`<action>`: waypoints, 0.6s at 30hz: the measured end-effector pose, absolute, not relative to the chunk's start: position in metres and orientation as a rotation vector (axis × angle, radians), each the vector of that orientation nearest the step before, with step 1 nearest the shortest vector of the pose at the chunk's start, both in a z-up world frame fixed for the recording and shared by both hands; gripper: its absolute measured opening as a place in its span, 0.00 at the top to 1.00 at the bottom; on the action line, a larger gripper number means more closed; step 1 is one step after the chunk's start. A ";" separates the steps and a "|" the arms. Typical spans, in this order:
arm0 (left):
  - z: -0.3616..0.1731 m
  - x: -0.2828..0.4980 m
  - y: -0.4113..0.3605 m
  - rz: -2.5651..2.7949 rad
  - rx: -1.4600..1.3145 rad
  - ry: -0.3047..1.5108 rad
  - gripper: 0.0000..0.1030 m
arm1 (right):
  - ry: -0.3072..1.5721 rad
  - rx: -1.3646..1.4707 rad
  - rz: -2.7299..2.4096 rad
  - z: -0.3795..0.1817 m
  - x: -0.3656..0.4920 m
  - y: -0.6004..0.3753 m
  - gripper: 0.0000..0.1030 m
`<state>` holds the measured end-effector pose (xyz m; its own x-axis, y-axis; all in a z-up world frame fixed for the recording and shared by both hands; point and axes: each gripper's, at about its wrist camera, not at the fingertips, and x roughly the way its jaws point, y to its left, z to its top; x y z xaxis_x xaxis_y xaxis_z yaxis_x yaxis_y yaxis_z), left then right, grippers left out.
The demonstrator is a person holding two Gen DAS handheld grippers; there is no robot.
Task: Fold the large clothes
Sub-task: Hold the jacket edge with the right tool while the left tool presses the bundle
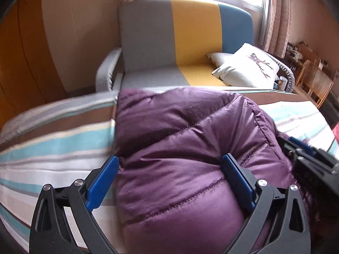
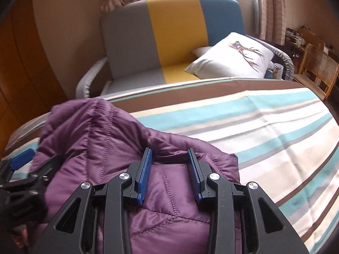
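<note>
Left claw [image 1: 169,182]: spread wide astride purple quilted puffer jacket [image 1: 186,148], grip released.
Right claw [image 2: 170,173]: partly closed, clenched on jacket's upper layer.
Jacket: bundled on striped bed cover [image 2: 264,131], near its left edge.
Progress: folded compact; probably only tidying left.

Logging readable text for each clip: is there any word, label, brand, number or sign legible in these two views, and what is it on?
None can be read.
The white pillow carries a deer picture, no lettering.
The purple quilted jacket and the striped bed cover show no label or print.
The small items on the shelf by the wicker chair are too small and blurred to tell whether they bear any text.
</note>
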<state>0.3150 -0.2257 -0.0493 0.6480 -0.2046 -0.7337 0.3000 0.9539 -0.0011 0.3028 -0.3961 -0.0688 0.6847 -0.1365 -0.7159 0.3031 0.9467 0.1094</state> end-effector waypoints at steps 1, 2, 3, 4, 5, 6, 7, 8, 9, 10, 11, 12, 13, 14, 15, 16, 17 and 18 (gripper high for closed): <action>-0.053 0.318 -0.224 -0.296 0.105 0.834 0.05 | 0.782 0.230 -0.256 -0.074 0.304 -0.397 0.67; -0.059 0.323 -0.224 -0.301 0.083 0.856 0.04 | 0.784 0.234 -0.263 -0.077 0.306 -0.399 0.67; -0.062 0.325 -0.223 -0.303 0.069 0.868 0.03 | 0.786 0.238 -0.270 -0.081 0.308 -0.401 0.67; -0.065 0.327 -0.223 -0.302 0.059 0.875 0.02 | 0.785 0.242 -0.274 -0.084 0.308 -0.403 0.67; -0.068 0.327 -0.224 -0.297 0.061 0.870 0.02 | 0.783 0.245 -0.278 -0.087 0.309 -0.405 0.67; -0.070 0.327 -0.224 -0.292 0.067 0.863 0.02 | 0.781 0.246 -0.283 -0.089 0.310 -0.406 0.67; -0.071 0.326 -0.226 -0.286 0.076 0.855 0.02 | 0.783 0.245 -0.285 -0.091 0.311 -0.407 0.67; -0.073 0.325 -0.227 -0.282 0.080 0.853 0.02 | 0.786 0.245 -0.285 -0.092 0.312 -0.407 0.67; -0.074 0.325 -0.227 -0.281 0.081 0.853 0.02 | 0.786 0.245 -0.284 -0.093 0.311 -0.404 0.67; -0.074 0.325 -0.226 -0.281 0.082 0.852 0.02 | 0.784 0.247 -0.281 -0.093 0.308 -0.404 0.67; -0.073 0.323 -0.226 -0.278 0.088 0.849 0.02 | 0.783 0.247 -0.279 -0.093 0.306 -0.402 0.67; -0.070 0.321 -0.226 -0.274 0.097 0.845 0.02 | 0.783 0.244 -0.279 -0.092 0.305 -0.401 0.67; -0.067 0.317 -0.224 -0.275 0.106 0.838 0.02 | 0.782 0.236 -0.280 -0.090 0.303 -0.399 0.67; -0.063 0.313 -0.222 -0.279 0.106 0.835 0.02 | 0.777 0.228 -0.277 -0.087 0.300 -0.398 0.67; -0.058 0.307 -0.215 -0.287 0.088 0.834 0.02 | 0.770 0.229 -0.265 -0.084 0.297 -0.397 0.66; -0.055 0.301 -0.208 -0.297 0.057 0.839 0.02 | 0.765 0.234 -0.254 -0.081 0.293 -0.397 0.66; -0.052 0.296 -0.202 -0.309 0.030 0.843 0.02 | 0.758 0.242 -0.242 -0.077 0.289 -0.397 0.59; -0.049 0.288 -0.193 -0.322 -0.015 0.841 0.02 | 0.734 0.257 -0.217 -0.069 0.279 -0.397 0.49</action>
